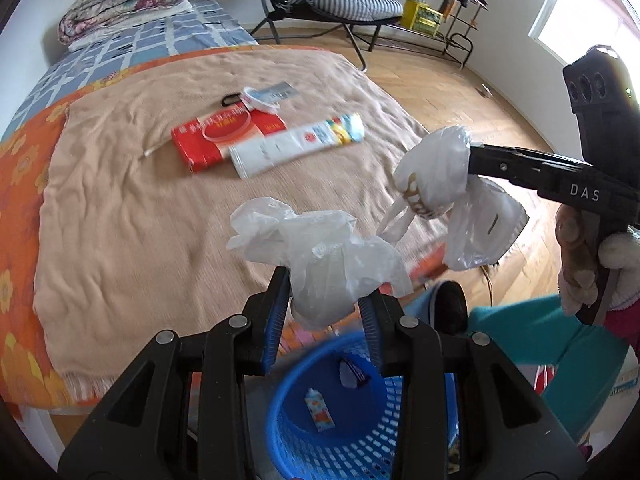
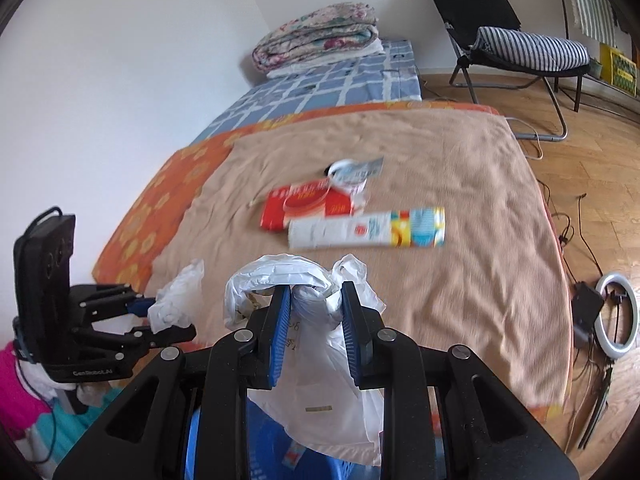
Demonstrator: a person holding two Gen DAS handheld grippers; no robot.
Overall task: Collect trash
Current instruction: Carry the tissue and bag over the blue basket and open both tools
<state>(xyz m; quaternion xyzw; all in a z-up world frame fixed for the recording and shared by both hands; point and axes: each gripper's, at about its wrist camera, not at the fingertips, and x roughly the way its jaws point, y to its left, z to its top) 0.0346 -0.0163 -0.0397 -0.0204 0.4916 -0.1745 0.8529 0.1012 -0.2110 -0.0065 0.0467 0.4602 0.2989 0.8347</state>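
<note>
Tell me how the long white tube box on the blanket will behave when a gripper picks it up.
The long white box looks like thin cardboard, so probably light and fairly stiff, though a hard squeeze might dent it. Lying flat on the soft blanket, it seems unlikely to roll. Gripped at one end, its length may make it sag or swing.

Open bedcover (image 1: 132, 208) is seen from 9 to 11 o'clock of the left view. At 12 o'clock, passage is blocked by the red packet (image 1: 218, 140) and white tube (image 1: 298, 144). The blue basket (image 1: 360, 432) mouth at 6 o'clock is partly covered by the hanging bags.
</note>
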